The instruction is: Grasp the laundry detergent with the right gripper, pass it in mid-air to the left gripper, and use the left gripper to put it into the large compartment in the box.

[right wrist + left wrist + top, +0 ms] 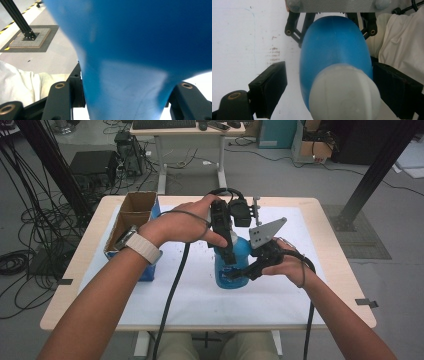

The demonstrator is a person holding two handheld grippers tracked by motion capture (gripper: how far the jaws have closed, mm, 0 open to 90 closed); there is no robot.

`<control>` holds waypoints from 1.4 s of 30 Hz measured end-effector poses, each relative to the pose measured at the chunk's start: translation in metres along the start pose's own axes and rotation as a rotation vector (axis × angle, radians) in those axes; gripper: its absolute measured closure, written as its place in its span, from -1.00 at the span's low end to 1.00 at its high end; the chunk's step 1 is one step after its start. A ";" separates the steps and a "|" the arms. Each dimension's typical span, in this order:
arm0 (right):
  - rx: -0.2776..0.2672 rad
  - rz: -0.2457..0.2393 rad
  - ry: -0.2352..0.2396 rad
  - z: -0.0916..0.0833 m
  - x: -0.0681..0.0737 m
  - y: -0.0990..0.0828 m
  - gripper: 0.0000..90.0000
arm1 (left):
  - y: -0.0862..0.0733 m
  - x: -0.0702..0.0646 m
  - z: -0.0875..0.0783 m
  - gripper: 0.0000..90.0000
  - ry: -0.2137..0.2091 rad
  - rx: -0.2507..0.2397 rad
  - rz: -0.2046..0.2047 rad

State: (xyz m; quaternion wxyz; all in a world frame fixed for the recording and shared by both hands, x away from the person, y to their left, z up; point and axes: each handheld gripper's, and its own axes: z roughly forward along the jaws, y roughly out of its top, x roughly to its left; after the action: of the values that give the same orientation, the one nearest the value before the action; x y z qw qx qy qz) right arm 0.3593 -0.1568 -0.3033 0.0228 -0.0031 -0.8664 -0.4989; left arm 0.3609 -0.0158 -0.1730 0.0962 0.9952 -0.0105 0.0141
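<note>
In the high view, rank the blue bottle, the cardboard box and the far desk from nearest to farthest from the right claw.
1. Blue bottle: gripped by the right claw, table centre.
2. Cardboard box: at the table's left edge.
3. Far desk: across the floor, beyond the table.

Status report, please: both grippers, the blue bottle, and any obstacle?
Right gripper shut on blue bottle, low on its body. Left gripper open, jaws astride the white cap, not pressing. Cardboard box stands apart, nothing blocking.
</note>
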 end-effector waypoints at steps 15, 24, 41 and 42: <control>0.010 -0.007 -0.024 0.000 0.000 0.000 -0.04 | 0.000 -0.001 0.004 -0.42 -0.019 0.002 0.022; 0.017 -0.012 -0.020 0.001 0.000 -0.001 -0.04 | 0.000 -0.001 0.006 -0.19 -0.033 0.005 0.025; 0.024 -0.013 -0.029 0.002 0.000 0.000 -0.04 | -0.001 -0.002 0.007 -0.17 -0.019 0.016 0.017; 0.024 -0.014 -0.028 0.002 0.000 0.000 -0.04 | -0.001 -0.002 0.006 -0.17 -0.012 0.013 0.021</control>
State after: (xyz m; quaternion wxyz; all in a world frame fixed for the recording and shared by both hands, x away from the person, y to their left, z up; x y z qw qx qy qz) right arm 0.3589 -0.1547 -0.3045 0.0072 -0.0039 -0.8726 -0.4884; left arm 0.3587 -0.0161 -0.1795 0.0894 0.9957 -0.0215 0.0091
